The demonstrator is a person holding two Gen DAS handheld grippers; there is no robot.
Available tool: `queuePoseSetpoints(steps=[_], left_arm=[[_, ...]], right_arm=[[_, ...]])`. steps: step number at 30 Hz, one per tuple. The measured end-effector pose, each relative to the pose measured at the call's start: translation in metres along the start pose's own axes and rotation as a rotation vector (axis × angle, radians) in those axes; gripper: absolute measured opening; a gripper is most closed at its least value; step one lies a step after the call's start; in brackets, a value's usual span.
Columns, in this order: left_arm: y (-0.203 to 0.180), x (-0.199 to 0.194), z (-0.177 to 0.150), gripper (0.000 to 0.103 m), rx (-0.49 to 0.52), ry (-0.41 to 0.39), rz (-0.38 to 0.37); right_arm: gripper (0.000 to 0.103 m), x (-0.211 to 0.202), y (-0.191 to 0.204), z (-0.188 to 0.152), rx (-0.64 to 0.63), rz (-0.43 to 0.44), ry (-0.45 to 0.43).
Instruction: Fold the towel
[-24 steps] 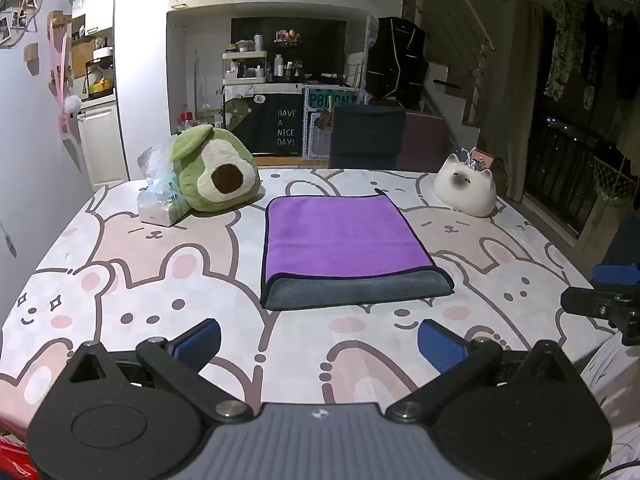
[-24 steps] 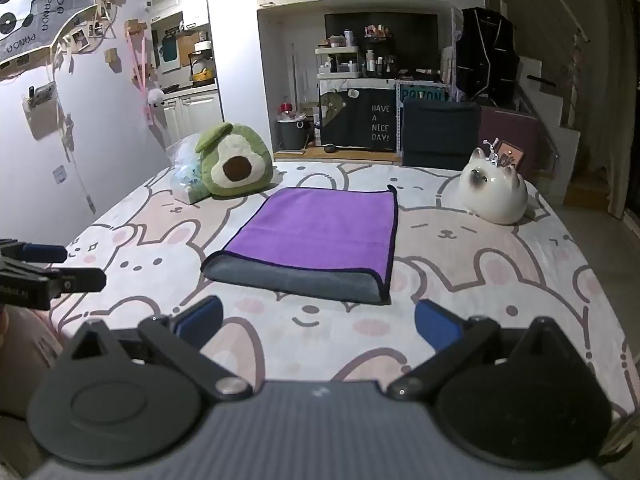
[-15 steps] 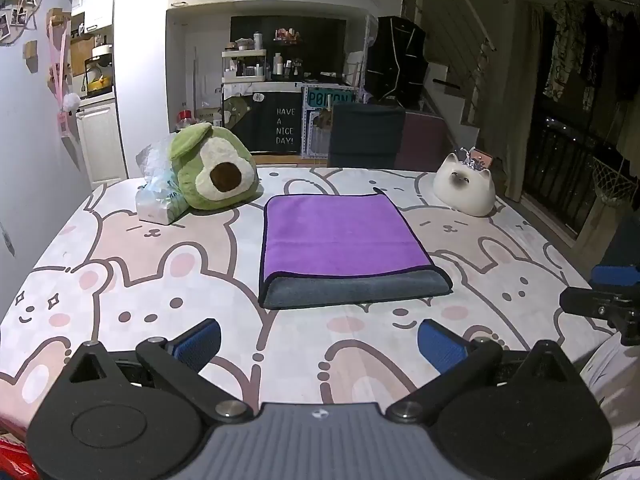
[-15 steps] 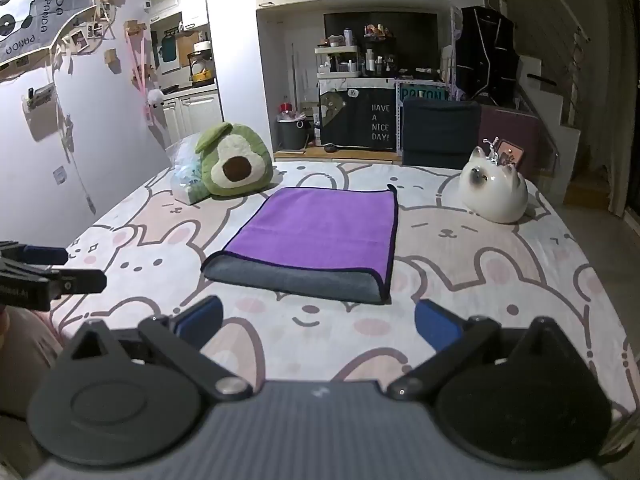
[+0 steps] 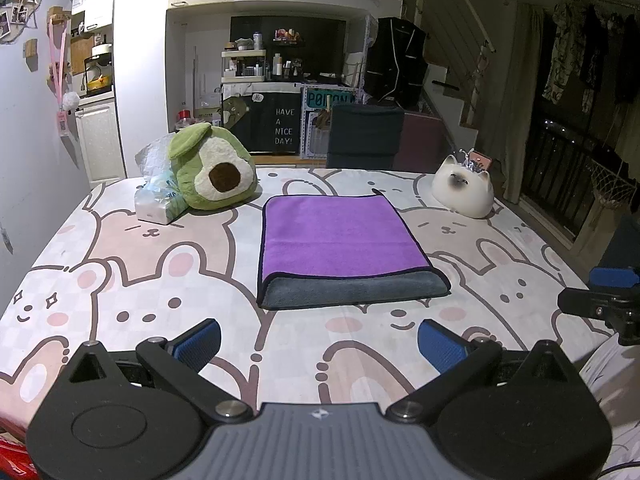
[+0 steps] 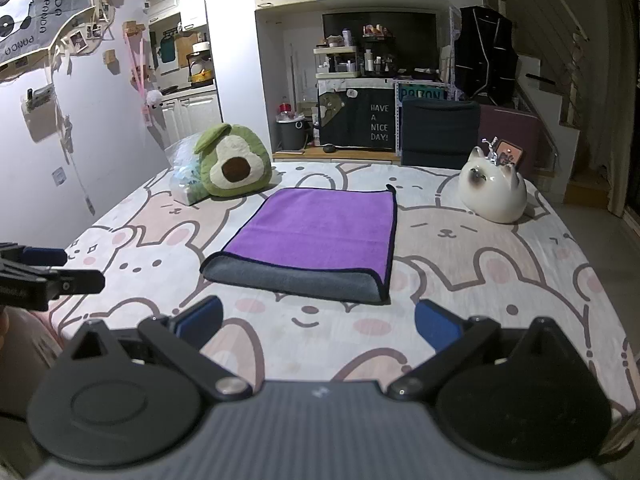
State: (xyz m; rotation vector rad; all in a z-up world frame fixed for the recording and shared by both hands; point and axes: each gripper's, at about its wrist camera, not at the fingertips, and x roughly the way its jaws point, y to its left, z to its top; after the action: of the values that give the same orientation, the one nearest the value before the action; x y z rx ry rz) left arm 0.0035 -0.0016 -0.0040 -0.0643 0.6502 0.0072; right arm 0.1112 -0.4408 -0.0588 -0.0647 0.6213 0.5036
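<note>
A purple towel (image 5: 336, 236) with a grey underside lies folded flat in the middle of the table, its grey folded edge toward me; it also shows in the right wrist view (image 6: 316, 232). My left gripper (image 5: 320, 344) is open and empty, held above the table's near edge, short of the towel. My right gripper (image 6: 318, 320) is open and empty, also short of the towel. The right gripper shows at the right edge of the left wrist view (image 5: 600, 300), and the left gripper at the left edge of the right wrist view (image 6: 40, 276).
The table wears a bunny-print cloth (image 5: 160, 264). An avocado plush (image 5: 212, 170) and a plastic-wrapped pack (image 5: 156, 200) sit at the far left. A white cat figure (image 5: 464, 192) sits at the far right. A dark chair (image 5: 364, 136) stands behind the table.
</note>
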Motion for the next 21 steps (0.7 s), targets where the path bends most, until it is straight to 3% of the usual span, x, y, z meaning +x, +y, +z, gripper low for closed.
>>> queuePoseSetpoints(steps=[21], left_arm=[[0.0011,0.0005,-0.0001,0.103,-0.003,0.0,-0.003]], right_arm=[[0.103,-0.0009,-0.0005,0.0003,0.001,0.002,0.001]])
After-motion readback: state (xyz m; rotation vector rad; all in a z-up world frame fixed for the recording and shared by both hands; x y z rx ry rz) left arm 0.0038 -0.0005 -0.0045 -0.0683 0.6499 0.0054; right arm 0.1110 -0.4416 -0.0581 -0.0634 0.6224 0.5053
